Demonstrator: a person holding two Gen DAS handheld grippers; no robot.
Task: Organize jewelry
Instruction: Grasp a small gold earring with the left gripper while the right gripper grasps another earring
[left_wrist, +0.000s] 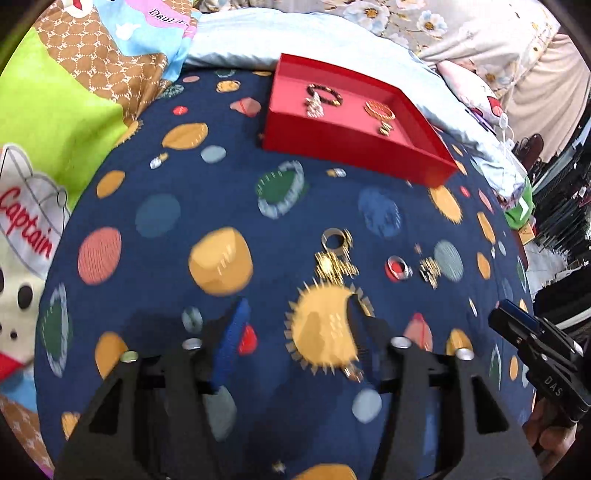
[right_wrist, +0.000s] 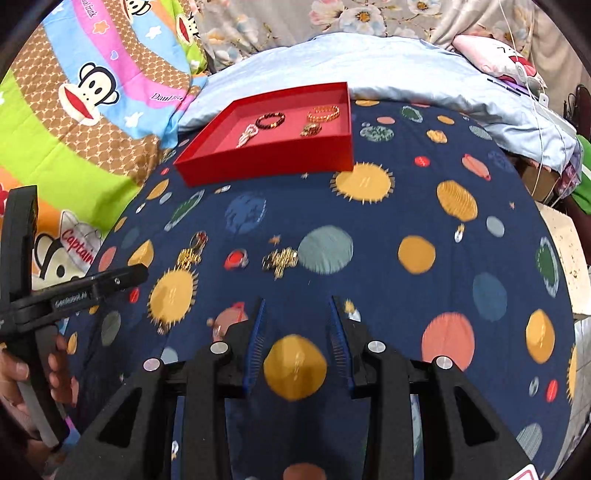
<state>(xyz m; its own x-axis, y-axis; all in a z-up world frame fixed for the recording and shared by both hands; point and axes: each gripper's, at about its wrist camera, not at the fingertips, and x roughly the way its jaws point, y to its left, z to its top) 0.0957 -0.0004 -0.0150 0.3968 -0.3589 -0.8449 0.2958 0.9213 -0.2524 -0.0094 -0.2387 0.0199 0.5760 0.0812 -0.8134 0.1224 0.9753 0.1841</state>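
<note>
I hold both grippers low over the bed's navy planet-print cover (right_wrist: 406, 206), pointing toward the red tray (right_wrist: 266, 157) at its far side. My left gripper (left_wrist: 295, 314) has its fingers wide apart, gripping nothing; my right gripper (right_wrist: 297, 314) likewise stands apart and empty. In the right view my left hand (right_wrist: 22, 373) wraps the other handle, marked "GenRobot.AI"; the left view shows "DAS" on my right tool. Bracelets (right_wrist: 325, 112) lie inside the tray. Loose on the cover ahead sit a gold pendant (left_wrist: 334, 264), a ring (left_wrist: 398, 267) and a small gold charm (left_wrist: 429, 271). The blanket (right_wrist: 79, 245) reads "Captain".
</note>
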